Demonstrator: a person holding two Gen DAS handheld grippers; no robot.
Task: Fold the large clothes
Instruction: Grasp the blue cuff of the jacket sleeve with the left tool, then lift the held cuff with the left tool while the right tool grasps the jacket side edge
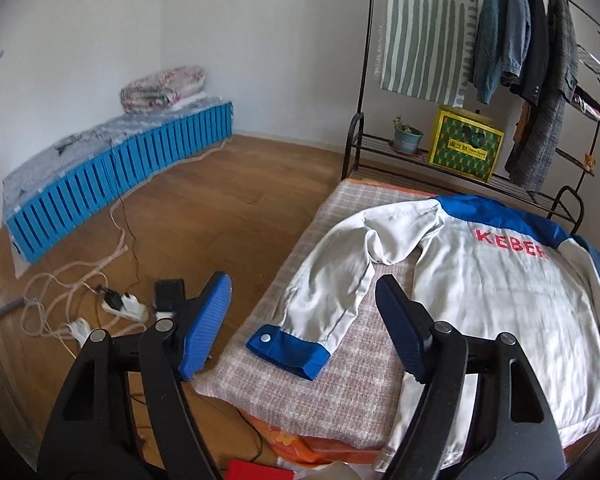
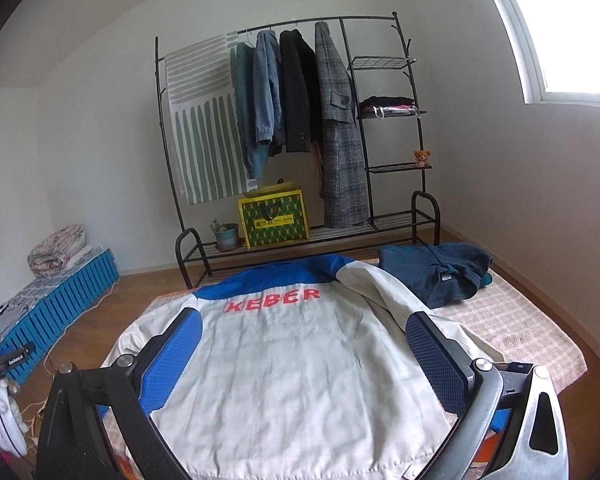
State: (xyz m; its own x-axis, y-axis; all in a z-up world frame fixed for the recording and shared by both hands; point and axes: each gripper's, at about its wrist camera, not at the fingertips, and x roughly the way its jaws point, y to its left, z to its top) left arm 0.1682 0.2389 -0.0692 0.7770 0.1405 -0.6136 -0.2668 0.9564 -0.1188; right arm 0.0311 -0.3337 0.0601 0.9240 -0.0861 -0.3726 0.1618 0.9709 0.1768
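Observation:
A white jacket (image 1: 500, 300) with a blue yoke and red letters "KEBER" lies back up on a checked mat (image 1: 340, 380). Its left sleeve (image 1: 340, 280) is bent, and the blue cuff (image 1: 284, 350) rests on the mat near the edge. My left gripper (image 1: 300, 320) hovers over that sleeve, jaws open, with nothing pressed between the pads. In the right wrist view the jacket (image 2: 292, 380) fills the foreground. My right gripper (image 2: 306, 356) stands open above its back, holding nothing. The right sleeve (image 2: 392, 292) is folded in over the back.
A folded dark blue garment (image 2: 436, 272) lies on the mat's far right. Behind stands a black clothes rack (image 2: 292, 120) with hanging coats, a yellow box (image 2: 274, 220) and a plant pot (image 2: 224, 234). Cables and a power strip (image 1: 116, 308) lie on the wood floor, left of the mat. A blue slatted crate (image 1: 120, 176) lines the wall.

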